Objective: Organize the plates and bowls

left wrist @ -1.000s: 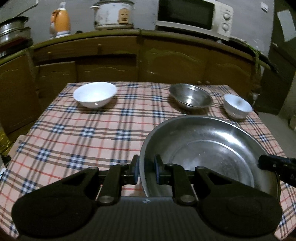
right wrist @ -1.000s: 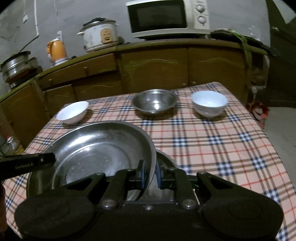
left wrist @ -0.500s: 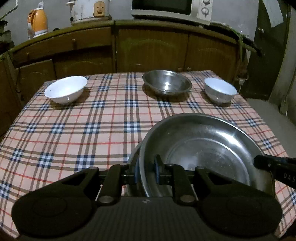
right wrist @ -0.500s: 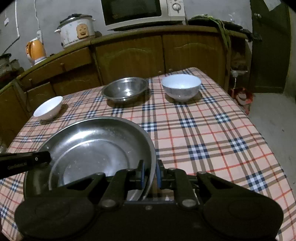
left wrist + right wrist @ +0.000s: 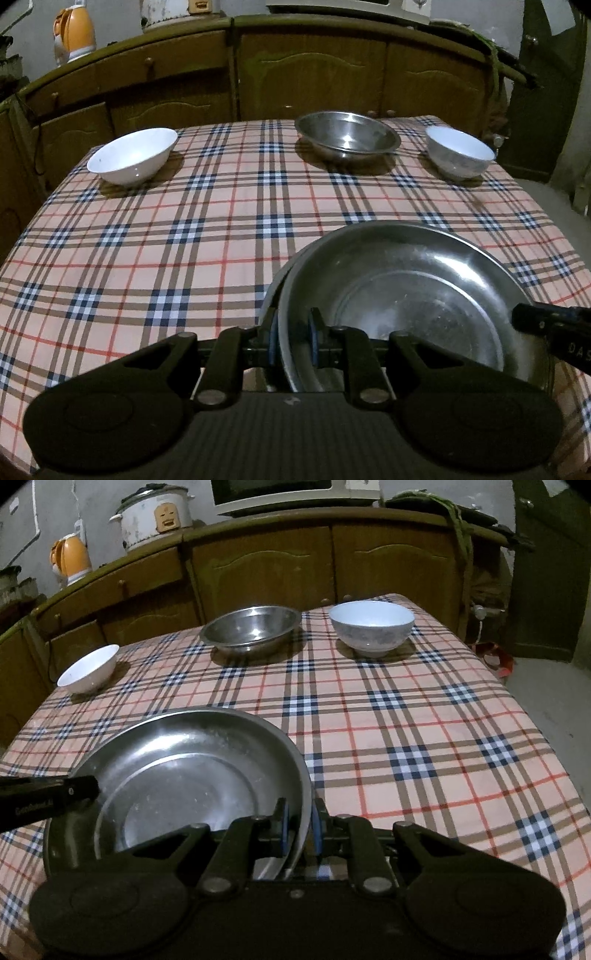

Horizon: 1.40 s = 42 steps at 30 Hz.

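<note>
**Both grippers hold one steel basin over the near edge of the bench**

On the far left of the checked cloth sits a white bowl [image 5: 132,160], alone and upright. The left gripper [image 5: 293,341] has its fingers closed on the left rim of the large steel basin [image 5: 413,295]; a second rim shows just under that edge, so another dish seems to lie beneath it. The basin sits low at the near side of the bench [image 5: 184,240], whether resting on it or held just above I cannot tell. The right gripper [image 5: 299,829] clamps its fingers on the basin's right rim. Further back stand a smaller steel bowl [image 5: 347,137] at centre and a patterned white bowl [image 5: 460,157] near the far right corner, both well apart from the basin.
</note>
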Motion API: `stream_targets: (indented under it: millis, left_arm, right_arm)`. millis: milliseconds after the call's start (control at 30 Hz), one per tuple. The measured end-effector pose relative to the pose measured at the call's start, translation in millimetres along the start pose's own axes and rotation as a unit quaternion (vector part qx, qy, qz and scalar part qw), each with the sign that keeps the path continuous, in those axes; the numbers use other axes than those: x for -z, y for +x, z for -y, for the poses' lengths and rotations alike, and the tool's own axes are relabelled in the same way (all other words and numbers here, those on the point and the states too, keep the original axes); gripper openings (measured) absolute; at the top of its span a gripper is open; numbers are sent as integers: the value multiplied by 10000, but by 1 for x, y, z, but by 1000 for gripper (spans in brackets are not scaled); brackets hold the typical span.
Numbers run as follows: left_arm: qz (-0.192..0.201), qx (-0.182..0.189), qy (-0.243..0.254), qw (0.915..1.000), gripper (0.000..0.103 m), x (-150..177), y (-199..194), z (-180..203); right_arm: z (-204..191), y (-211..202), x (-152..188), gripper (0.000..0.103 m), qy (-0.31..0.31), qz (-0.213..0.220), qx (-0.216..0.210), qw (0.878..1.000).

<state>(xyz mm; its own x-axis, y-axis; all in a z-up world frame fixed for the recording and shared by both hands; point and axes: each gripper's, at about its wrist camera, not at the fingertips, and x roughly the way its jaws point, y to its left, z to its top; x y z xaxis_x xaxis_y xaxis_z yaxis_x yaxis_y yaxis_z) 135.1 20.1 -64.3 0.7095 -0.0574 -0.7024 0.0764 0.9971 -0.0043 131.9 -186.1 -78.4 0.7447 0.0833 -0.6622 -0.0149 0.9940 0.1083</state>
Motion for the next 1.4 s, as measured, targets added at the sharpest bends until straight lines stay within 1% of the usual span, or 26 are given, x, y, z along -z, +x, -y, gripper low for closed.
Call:
stream_targets:
  millis: [200, 333, 467, 533, 600, 700, 733, 833, 867, 900, 933, 967, 1000, 1133, 1167, 1233, 1300, 1333, 1367, 1400]
  left_arm:
    - [-17, -96, -14, 10000, 18, -4, 9, -3]
    - [9, -137, -1, 9999, 18, -1, 9, -6]
    - [39, -147, 56, 9999, 19, 0, 8, -5]
    - [58, -137, 79, 9999, 19, 1, 7, -4]
    - [82, -122, 101, 9998, 24, 3, 7, -4]
    - [117, -130, 105, 9998, 27, 5, 6, -3]
    - [110, -110, 78, 9998, 28, 5, 6, -4]
    - [139, -145, -11, 9998, 43, 6, 3, -8]
    - [170, -176, -44, 9997, 51, 6, 2, -10]
    - [189, -198, -86, 9996, 56, 6, 1, -12]
    - [195, -217, -138, 9995, 58, 6, 1, -15]
    - [180, -225, -175, 9994, 62, 6, 1, -17]
    - [152, -229, -214, 9994, 66, 6, 3, -18]
    - [-7, -191, -261, 9995, 67, 7, 11, -18]
    - [-33, -160, -233, 9996, 65, 8, 13, -18]
    - [-130, -62, -180, 9997, 60, 9, 18, -15]
    - [-221, 49, -136, 9997, 45, 11, 22, -12]
    - [-249, 89, -105, 9996, 43, 12, 24, -10]
    - [-234, 133, -76, 9996, 39, 12, 24, -9]
    - [-232, 148, -47, 9996, 38, 13, 24, -7]
  right_arm:
    - [-5, 13, -3, 18, -101, -26, -26, 9999]
    - [-9, 19, 0, 19, -142, -90, -73, 9998]
    - [-12, 21, 2, 21, -233, -80, -17, 9997]
    - [-12, 22, 2, 24, -232, -106, -55, 9997]
    - [-13, 21, 3, 32, -262, -89, -101, 9996]
    - [-14, 20, 3, 34, -267, -62, -109, 9996]
    - [-14, 19, 3, 34, -253, -58, -113, 9996]
    - [-10, 13, 0, 37, -181, 65, -90, 9998]
    - [-8, 11, 0, 40, -156, 111, -74, 9998]
    - [-5, 9, -1, 50, -104, 151, -66, 9998]
    - [-1, 8, -3, 54, -12, 178, -68, 9998]
    - [3, 8, -3, 60, 100, 179, -94, 9997]
    - [8, 9, -3, 61, 217, 144, -138, 9996]
    - [17, 18, 1, 61, 474, -64, -201, 9987]
    - [19, 20, 2, 61, 526, -113, -246, 9982]
    - [21, 24, 4, 61, 650, -219, -361, 9970]
    - [22, 28, 6, 61, 711, -273, -435, 9961]
    - [22, 29, 7, 60, 711, -255, -453, 9961]
    - [21, 29, 7, 50, 700, -259, -476, 9961]
    - [20, 31, 6, 38, 699, -280, -539, 9957]
